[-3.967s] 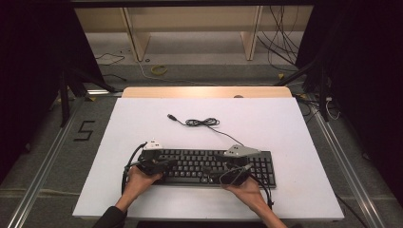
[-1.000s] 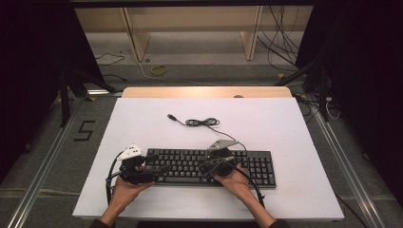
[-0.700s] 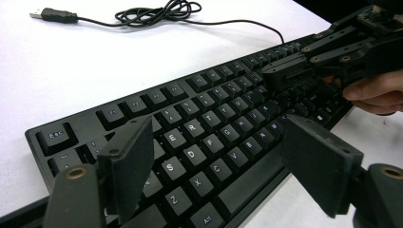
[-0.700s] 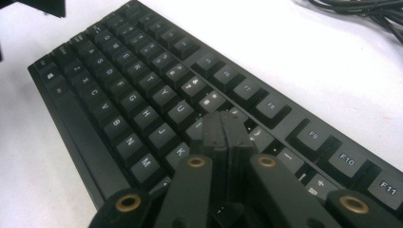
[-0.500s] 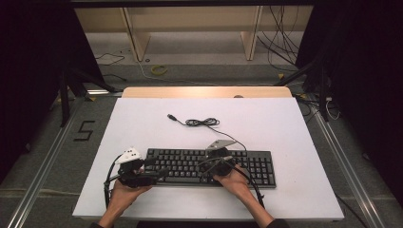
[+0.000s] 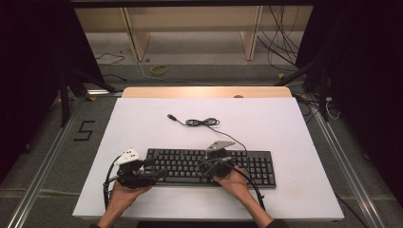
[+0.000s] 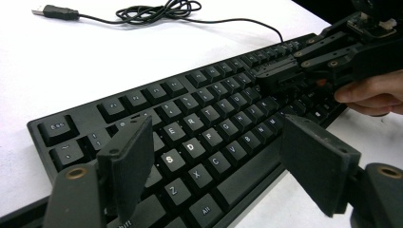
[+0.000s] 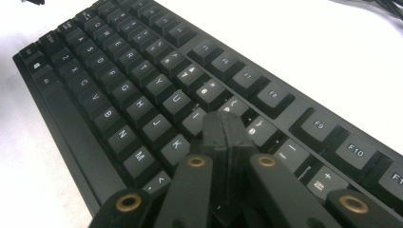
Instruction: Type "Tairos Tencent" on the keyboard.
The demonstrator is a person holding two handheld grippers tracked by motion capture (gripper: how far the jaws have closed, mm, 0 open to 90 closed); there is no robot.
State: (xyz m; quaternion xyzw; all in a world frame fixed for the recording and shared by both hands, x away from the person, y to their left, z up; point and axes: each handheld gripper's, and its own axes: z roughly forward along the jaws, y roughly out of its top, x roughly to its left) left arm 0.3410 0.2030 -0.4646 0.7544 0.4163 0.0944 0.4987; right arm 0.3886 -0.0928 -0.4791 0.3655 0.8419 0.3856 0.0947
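Two tongs work at one black plastic keyboard (image 6: 209, 166) that lies flat near the front edge of the white counter (image 6: 285, 123). The right tongs (image 8: 223, 130) have their jaws pressed fully together, with nothing between them, and the joined tip stands over the middle keys, near the K and I; whether it really touches a key I cannot say surely. The left tongs (image 7: 216, 161) are spread wide and hold nothing; they sit low at the keyboard's left end, above the letter keys, one jaw near the front corner.

I judge the keyboard to be stiff, rather light and long, with smooth plastic sides that can slip. The key caps are loose and give under pressure, so they are a poor place for a grip. Better to take it by the thin front or side rim, one tongs at each end. Its thin black cable (image 6: 202, 122) with the USB plug lies coiled behind it and will drag along.

No container stands on the counter.
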